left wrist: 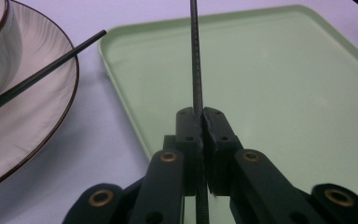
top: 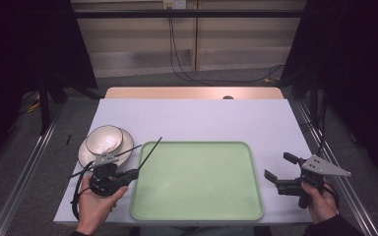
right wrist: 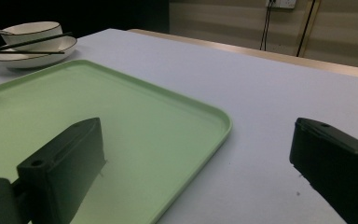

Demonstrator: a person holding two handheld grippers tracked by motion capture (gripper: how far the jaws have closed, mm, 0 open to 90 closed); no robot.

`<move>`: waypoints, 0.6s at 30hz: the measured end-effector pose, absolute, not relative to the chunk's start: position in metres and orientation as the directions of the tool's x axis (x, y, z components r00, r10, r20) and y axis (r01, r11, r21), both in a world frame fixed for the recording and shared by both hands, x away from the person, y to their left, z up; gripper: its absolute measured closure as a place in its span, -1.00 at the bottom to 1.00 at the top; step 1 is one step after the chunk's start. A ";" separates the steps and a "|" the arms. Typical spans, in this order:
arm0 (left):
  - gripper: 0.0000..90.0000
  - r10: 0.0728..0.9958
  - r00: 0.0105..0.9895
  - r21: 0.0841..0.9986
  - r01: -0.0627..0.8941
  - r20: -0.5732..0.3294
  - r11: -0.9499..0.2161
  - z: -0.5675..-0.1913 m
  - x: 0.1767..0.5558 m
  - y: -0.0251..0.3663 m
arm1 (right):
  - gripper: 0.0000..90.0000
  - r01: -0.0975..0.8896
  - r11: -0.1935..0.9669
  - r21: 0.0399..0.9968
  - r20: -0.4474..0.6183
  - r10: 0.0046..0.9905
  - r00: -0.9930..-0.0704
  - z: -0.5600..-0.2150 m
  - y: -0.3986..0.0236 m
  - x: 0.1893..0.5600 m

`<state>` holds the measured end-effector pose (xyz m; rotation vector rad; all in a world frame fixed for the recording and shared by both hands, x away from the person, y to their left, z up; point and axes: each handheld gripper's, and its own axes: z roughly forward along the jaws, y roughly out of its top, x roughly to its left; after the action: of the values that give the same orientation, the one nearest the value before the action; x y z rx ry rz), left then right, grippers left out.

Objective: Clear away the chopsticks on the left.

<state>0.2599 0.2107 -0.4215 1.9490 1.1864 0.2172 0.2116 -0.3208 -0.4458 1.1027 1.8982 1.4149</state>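
left hand-held gripper point(left wrist: 200, 122) clamps one chopstick point(left wrist: 196, 56), tip over green tray point(top: 226, 206) (I'd guess headed there) | other chopstick point(left wrist: 42, 74) lies across plate point(left wrist: 51, 112) by bowl point(top: 104, 138) | right hand-held gripper point(top: 279, 170) gapes empty above tabletop point(top: 202, 118), on standby

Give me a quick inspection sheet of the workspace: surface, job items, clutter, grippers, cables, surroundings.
Surface: pale table, wooden strip along its far edge.
Job's things: green tray, nothing in it; bowl on a plate left of the tray; one chopstick lying across the plate, another chopstick held.
Clutter: nothing seen.
Grippers: left gripper shut on that chopstick at the tray's left edge; right gripper open, holding nothing, right of the tray.
Cables: black cable looping from the left gripper; wall cables running to the floor behind.
Surroundings: dark curtains both sides, metal rails beside the table.
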 end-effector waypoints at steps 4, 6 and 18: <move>0.90 0.813 0.520 0.712 0.673 -0.262 -0.200 -0.419 0.263 0.206 | -0.94 0.299 0.121 0.947 0.060 0.845 -0.532 -0.446 -0.321 0.211; 0.90 0.827 0.498 0.704 0.684 -0.260 -0.190 -0.419 0.264 0.200 | -0.94 0.297 0.122 0.947 0.058 0.844 -0.533 -0.446 -0.321 0.211; 0.90 0.888 0.369 0.642 0.758 -0.275 -0.116 -0.442 0.268 0.187 | -0.94 0.296 0.126 0.947 0.054 0.844 -0.533 -0.446 -0.320 0.212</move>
<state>0.2678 0.1873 -0.4421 1.9062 1.4251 0.2285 0.2117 -0.3202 -0.4461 1.0972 1.9014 1.4121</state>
